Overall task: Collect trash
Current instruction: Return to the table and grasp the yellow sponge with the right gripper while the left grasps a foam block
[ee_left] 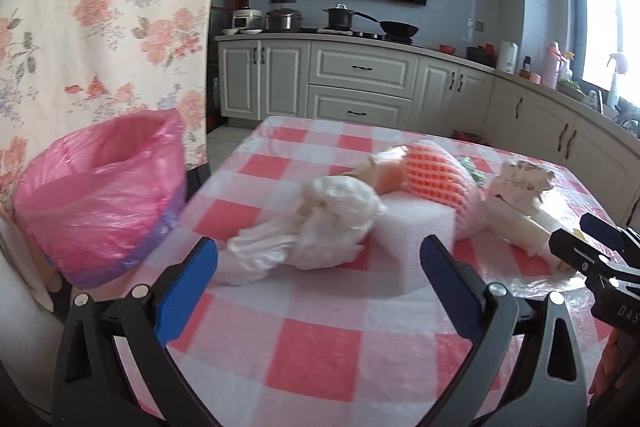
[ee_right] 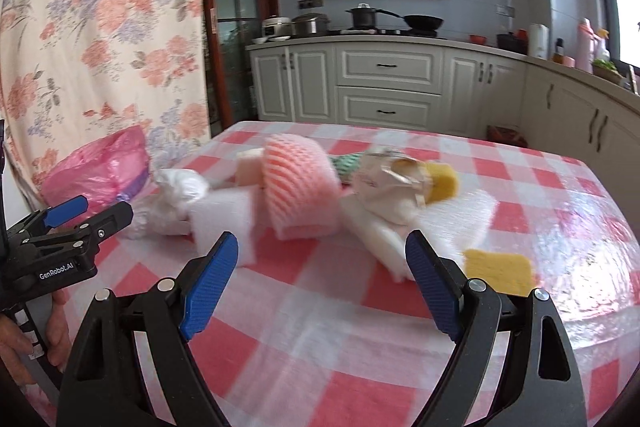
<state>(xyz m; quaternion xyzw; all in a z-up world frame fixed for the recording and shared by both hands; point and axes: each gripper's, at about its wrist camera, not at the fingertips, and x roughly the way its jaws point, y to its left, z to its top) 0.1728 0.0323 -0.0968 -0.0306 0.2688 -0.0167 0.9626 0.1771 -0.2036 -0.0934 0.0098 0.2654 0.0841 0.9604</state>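
Note:
A heap of trash lies across the checked table (ee_left: 320,355): a crumpled white plastic bag (ee_left: 320,227), a white foam block (ee_left: 416,235), a pink foam fruit net (ee_left: 436,175) and crumpled paper (ee_left: 520,183). My left gripper (ee_left: 318,267) stands open just short of the bag and block, empty. In the right wrist view the pink net (ee_right: 296,183), white foam strips (ee_right: 384,239), paper (ee_right: 392,183) and yellow sponges (ee_right: 496,267) lie ahead of my right gripper (ee_right: 320,259), which is open and empty. A bin lined with a pink bag (ee_left: 104,195) stands at the table's left.
A floral curtain (ee_left: 100,19) hangs behind the bin. Kitchen cabinets (ee_left: 360,83) and a stove with pots run along the far wall. Each gripper shows at the edge of the other's view, the left gripper (ee_right: 80,215) with a hand on its handle.

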